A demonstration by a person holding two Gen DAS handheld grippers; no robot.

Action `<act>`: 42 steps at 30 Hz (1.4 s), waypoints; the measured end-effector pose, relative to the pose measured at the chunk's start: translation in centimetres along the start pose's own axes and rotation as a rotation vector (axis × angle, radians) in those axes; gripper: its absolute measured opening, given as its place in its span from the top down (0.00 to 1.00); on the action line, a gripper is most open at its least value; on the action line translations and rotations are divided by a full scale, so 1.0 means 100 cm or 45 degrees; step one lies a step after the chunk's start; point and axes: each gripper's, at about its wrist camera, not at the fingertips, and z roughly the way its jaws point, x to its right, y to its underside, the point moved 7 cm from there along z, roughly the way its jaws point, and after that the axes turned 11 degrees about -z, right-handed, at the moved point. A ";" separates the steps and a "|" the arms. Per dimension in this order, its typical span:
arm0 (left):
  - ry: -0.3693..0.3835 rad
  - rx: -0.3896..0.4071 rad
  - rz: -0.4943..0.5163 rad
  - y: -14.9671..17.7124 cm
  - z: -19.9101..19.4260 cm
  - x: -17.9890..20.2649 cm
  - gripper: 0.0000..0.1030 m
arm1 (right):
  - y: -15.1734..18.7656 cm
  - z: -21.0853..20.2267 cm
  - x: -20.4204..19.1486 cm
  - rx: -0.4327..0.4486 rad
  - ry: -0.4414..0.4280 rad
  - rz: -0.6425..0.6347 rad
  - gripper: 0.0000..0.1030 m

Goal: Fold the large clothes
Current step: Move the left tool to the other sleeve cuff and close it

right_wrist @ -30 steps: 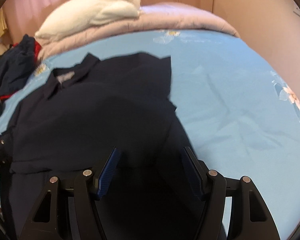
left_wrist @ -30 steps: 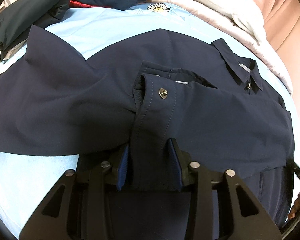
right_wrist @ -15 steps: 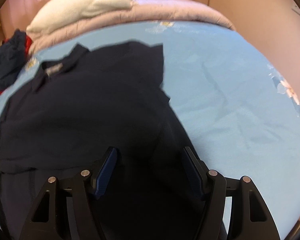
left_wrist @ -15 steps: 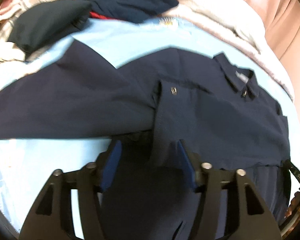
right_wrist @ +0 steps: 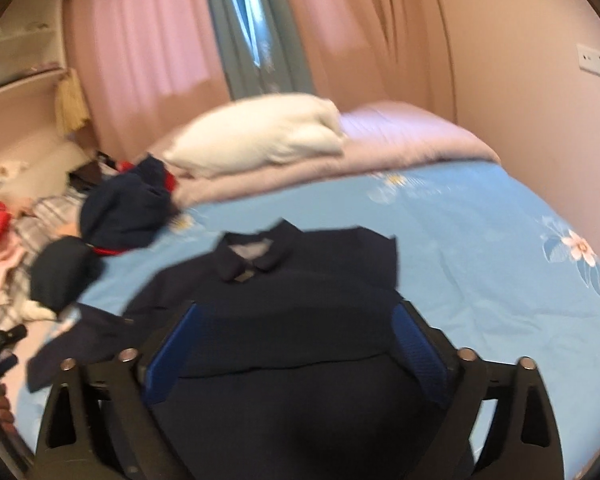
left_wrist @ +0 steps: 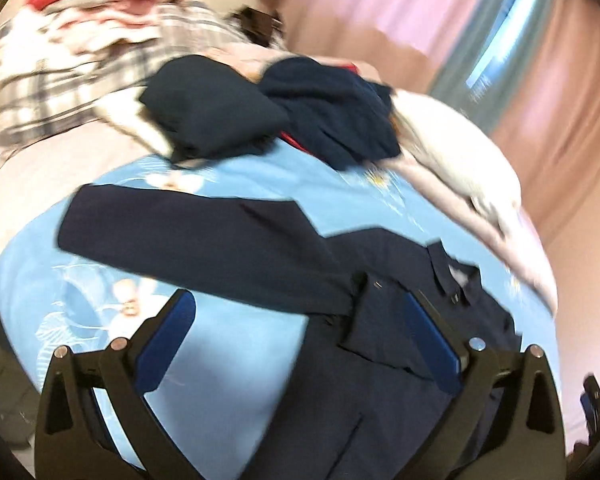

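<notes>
Before me is the bed (right_wrist: 480,248) with a blue flowered sheet. On it lie the navy jacket (right_wrist: 300,288), a pile of dark clothes (left_wrist: 284,108), a lilac quilt (right_wrist: 380,152).

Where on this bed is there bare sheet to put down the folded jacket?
The widest bare blue sheet lies right of the navy jacket, up to the lilac quilt. A smaller patch sits below the spread sleeve. The far left is crowded with a clothes pile.

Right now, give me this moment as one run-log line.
left gripper: open, above jacket | right gripper: open, above jacket | jacket: flat on bed, one sleeve spread out | fold: unfinished
</notes>
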 end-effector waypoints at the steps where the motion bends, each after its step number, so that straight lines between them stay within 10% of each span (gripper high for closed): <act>1: -0.012 0.021 -0.028 -0.005 -0.004 -0.011 0.00 | -0.001 -0.008 -0.007 0.017 -0.019 -0.005 0.04; 16: -0.278 -0.005 -0.619 -0.038 0.045 -0.193 0.06 | 0.012 -0.036 -0.067 0.055 -0.064 -0.109 0.04; 31: -0.266 0.053 -0.821 -0.057 0.105 -0.250 0.20 | 0.024 -0.022 -0.073 -0.023 -0.009 -0.105 0.04; 36: -0.277 0.094 -0.968 -0.064 0.110 -0.269 0.73 | 0.027 -0.021 -0.071 -0.033 0.014 -0.086 0.04; 42: -0.235 0.104 -1.007 -0.069 0.103 -0.270 0.91 | 0.033 -0.021 -0.059 -0.061 0.061 -0.044 0.04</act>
